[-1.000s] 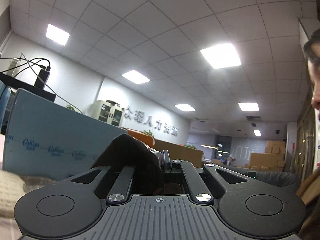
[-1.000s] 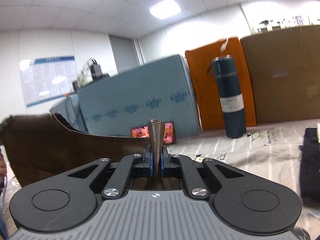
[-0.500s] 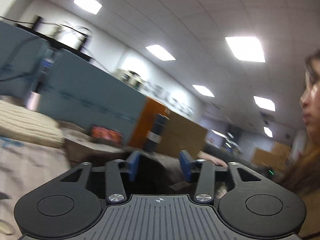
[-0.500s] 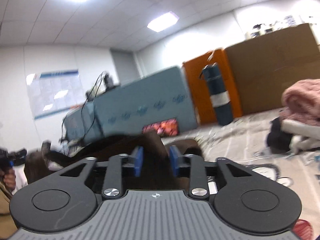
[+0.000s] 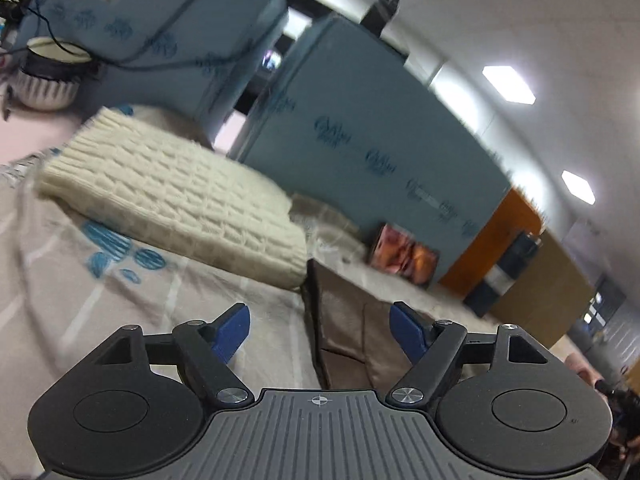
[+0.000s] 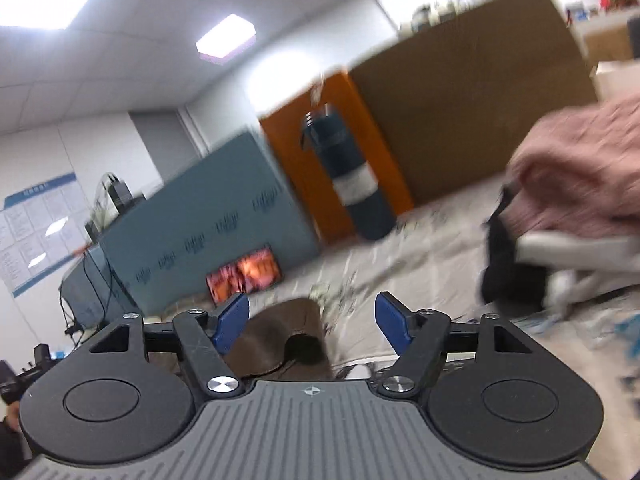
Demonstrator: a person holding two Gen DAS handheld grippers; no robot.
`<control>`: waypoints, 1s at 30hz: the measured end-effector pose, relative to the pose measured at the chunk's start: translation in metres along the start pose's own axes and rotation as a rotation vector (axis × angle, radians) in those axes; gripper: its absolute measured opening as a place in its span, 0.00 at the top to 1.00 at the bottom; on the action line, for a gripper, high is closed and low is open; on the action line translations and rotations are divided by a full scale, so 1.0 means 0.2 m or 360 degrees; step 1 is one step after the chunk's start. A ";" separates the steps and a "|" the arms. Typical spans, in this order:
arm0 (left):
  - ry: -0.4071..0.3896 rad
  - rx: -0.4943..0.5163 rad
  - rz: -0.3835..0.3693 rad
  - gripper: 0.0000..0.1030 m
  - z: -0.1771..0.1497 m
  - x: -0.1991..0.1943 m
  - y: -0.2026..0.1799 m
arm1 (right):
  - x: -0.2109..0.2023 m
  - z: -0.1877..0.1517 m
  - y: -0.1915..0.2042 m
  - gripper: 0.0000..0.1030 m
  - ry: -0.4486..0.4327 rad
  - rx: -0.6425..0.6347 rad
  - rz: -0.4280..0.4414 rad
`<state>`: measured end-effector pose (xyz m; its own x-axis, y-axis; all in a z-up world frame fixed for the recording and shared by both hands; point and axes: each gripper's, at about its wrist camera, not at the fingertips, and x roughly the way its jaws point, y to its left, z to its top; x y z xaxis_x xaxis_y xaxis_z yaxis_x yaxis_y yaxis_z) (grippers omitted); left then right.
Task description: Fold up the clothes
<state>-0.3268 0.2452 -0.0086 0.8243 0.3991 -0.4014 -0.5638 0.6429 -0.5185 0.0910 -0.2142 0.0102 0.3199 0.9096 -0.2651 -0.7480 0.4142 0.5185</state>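
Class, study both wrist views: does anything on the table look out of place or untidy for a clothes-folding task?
Mostly tidy: the cream knit and brown garment lie folded. The pink, black and white clothes sit in a loose heap, unfolded, on the right. Both hand-held grippers are open.

A dark blue flask [image 6: 352, 184] with a pale band stands at the far side of the patterned cloth [image 5: 80, 304], before an orange panel [image 6: 340, 148]. Left of it, a small glowing screen [image 6: 244, 274] leans against a blue-grey board [image 6: 208, 220].
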 end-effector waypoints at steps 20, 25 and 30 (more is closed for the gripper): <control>0.0233 0.0573 0.0067 0.90 -0.18 0.16 -0.29 | 0.54 -0.04 0.07 0.79 0.0383 0.0069 -0.0025; 0.0034 0.0761 0.0125 0.93 -0.19 0.09 -0.45 | 0.46 0.01 0.14 0.81 0.0240 -0.0050 0.0021; -0.0095 0.0771 0.0059 0.95 -0.10 0.12 -0.55 | 0.41 0.10 0.19 0.83 0.0131 -0.0143 0.0008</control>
<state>-0.2464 0.1713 0.0233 0.8138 0.4549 -0.3617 -0.5157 0.8522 -0.0884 0.1014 -0.1229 0.0237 0.2699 0.9046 -0.3301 -0.8000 0.4014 0.4460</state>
